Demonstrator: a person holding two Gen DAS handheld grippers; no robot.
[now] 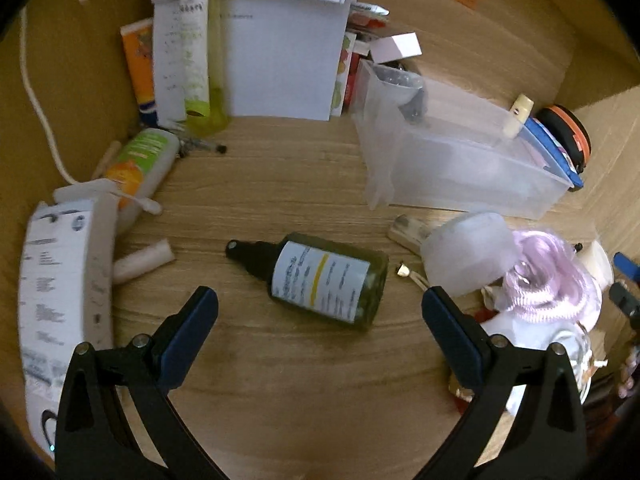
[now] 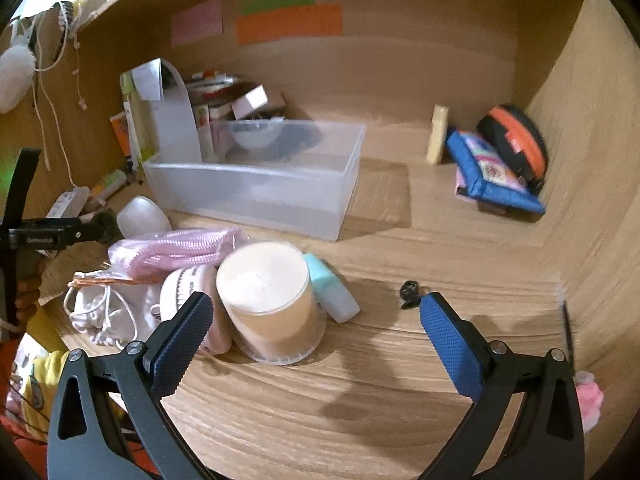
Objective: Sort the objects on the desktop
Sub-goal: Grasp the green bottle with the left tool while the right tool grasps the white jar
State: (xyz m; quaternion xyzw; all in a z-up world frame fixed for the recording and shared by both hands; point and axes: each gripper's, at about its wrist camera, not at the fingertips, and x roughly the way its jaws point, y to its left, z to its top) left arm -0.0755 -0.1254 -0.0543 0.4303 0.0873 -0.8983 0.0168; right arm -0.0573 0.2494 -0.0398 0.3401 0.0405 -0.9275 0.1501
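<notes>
In the left wrist view my left gripper (image 1: 320, 300) is open and empty, its fingers either side of a dark green dropper bottle (image 1: 320, 276) that lies on its side on the wooden desk, cap to the left. A clear plastic bin (image 1: 460, 152) stands at the back right. In the right wrist view my right gripper (image 2: 316, 308) is open and empty, just in front of an upturned beige cup (image 2: 268, 300). A mint tube (image 2: 332, 292), a pink pouch (image 2: 176, 252) and a white drawstring bag (image 2: 112, 316) lie beside the cup. The bin (image 2: 256, 176) stands behind them.
At the left are a white box (image 1: 60, 300), an orange-green bottle (image 1: 140, 168), a tall green tube (image 1: 196, 48) and papers (image 1: 280, 60). At the back right are a blue pouch (image 2: 492, 172), an orange-black disc (image 2: 516, 140) and a cream block (image 2: 438, 134). A small dark clip (image 2: 408, 292) lies on the desk.
</notes>
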